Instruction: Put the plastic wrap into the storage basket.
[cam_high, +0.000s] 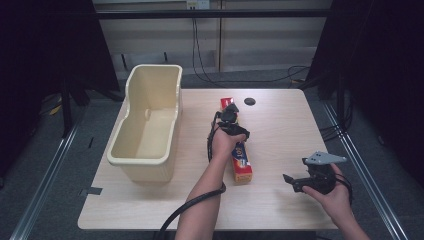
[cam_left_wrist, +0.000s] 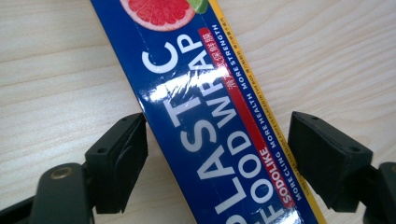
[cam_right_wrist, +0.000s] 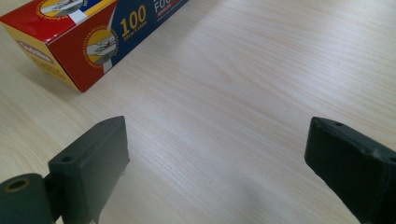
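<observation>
The plastic wrap box (cam_high: 239, 150) lies flat near the middle of the worktop (cam_high: 285, 130), its length running from the far edge toward the near edge, its near end short of the near edge. A cream plastic tub (cam_high: 150, 120) stands along the left edge, apart from the box and with nothing in it.

Left tongs (cam_left_wrist: 217, 158): jaws apart and straddling the box across its width. In the left gripper view the left jaw sits at or very near the box's side; the right jaw stands clear of the other side with bare worktop between. Nothing is clamped yet.

Right tongs (cam_high: 295, 181): jaws wide apart, holding nothing, over bare worktop toward the near right corner, beside the box's near end.

Assessment: the step in hand appears to be a grasp of the box by the left tongs, possibly for transfer to the tub.

Recommendations:
- The box runs diagonally between the jaws; turn the tongs square to its long sides before closing.
- Centre the box so both jaws meet it together, or it will skid.
- The box is long; a grip near mid-length would limit tipping on lift.
</observation>
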